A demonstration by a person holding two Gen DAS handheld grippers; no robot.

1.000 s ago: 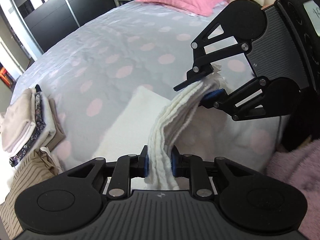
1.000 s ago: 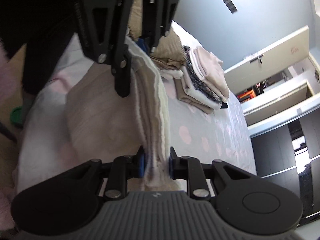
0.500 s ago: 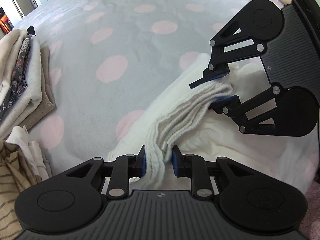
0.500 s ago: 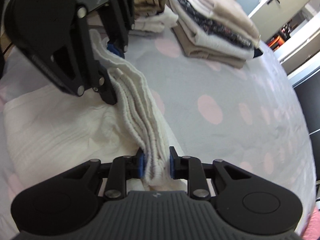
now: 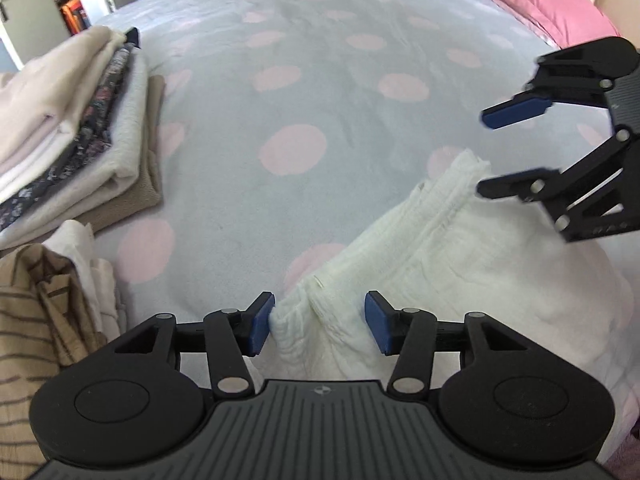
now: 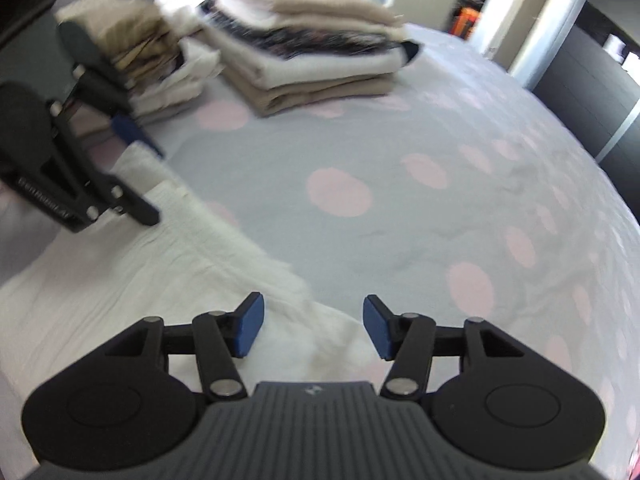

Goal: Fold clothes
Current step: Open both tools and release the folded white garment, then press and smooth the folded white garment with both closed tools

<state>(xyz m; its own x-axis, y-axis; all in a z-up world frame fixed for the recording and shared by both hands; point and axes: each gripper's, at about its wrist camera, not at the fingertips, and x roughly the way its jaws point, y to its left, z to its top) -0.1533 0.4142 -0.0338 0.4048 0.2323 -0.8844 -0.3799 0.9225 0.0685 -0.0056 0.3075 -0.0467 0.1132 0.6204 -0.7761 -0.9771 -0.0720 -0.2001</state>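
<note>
White garment [image 5: 460,264] at lower right — soft crinkled cloth, ribbed along its edge. The bedspread [image 5: 304,92] is smooth matt fabric. Left gripper [image 5: 318,324] at the bottom — matt black plastic, ridged housing, shiny metal pins, blue rubbery-looking fingers [image 5: 376,322].

Light: soft daylight, even | Blur: right wrist view smeared (folded stack [image 6: 312,40] worst) | Edges: fisheye-bent

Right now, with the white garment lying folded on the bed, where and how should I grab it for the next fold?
Probably by the thick layered edge of the white garment, one corner per gripper. That edge faces the open bedspread, so come from that side, low and along the bed. The left gripper and right gripper are opening, no pad pressing cloth, each over one end.
</note>
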